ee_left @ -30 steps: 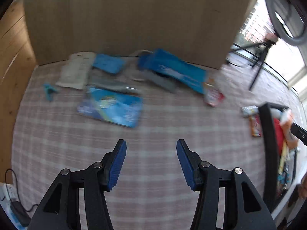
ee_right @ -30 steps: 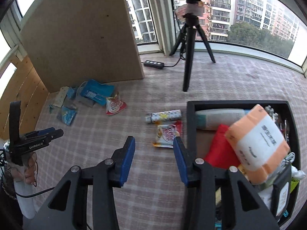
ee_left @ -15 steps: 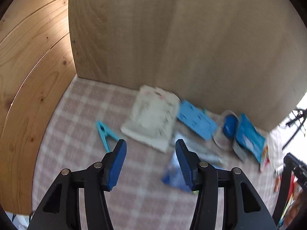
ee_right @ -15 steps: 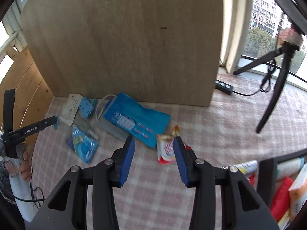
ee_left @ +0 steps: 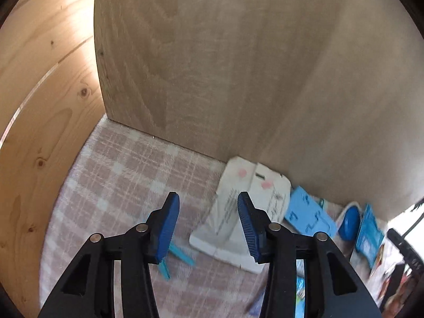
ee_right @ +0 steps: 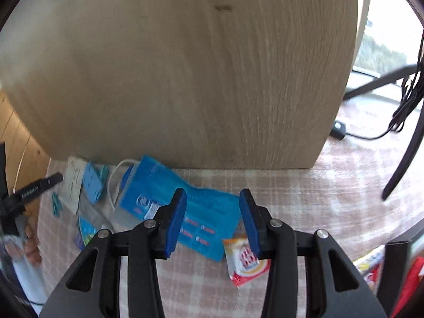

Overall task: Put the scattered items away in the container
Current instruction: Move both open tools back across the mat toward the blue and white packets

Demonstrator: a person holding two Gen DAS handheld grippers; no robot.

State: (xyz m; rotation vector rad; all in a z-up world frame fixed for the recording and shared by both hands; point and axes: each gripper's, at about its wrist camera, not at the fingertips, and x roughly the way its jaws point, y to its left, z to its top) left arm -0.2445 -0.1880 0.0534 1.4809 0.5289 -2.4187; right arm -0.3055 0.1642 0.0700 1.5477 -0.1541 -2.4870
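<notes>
Two grippers are in view, one in each wrist camera, and both point down at a pink checked cloth (ee_left: 127, 175) in front of one tall wooden board (ee_right: 185, 79).

The left gripper (ee_left: 208, 228) has its jaws apart and nothing is pressed between them; the jaws have just been closing a little. Between and behind its blue pads lies one white flat packet (ee_left: 230, 222) with two pink spots, close to the foot of the board. One turquoise clothes peg (ee_left: 180, 254) lies on the cloth just under the left pad. To the right of the white packet there is one light blue card (ee_left: 308, 217), and further right more blue things, which are too blurred to count.

The right gripper (ee_right: 213, 220) is also open and holds nothing. One large blue pouch (ee_right: 201, 209) lies on the cloth between and behind its pads. One small red and white snack sachet (ee_right: 246, 262) lies at the right pad, touching the corner of the blue pouch. On the left side of this view I count the white packet, the light blue card and one small blue-green sachet (ee_right: 86, 229). The left gripper appears there too, at the edge, held by a hand (ee_right: 31, 243).

The container (ee_right: 397, 254), one dark box, shows only at the lower right corner, well apart from the scattered items, with red and colourful packets inside
</notes>
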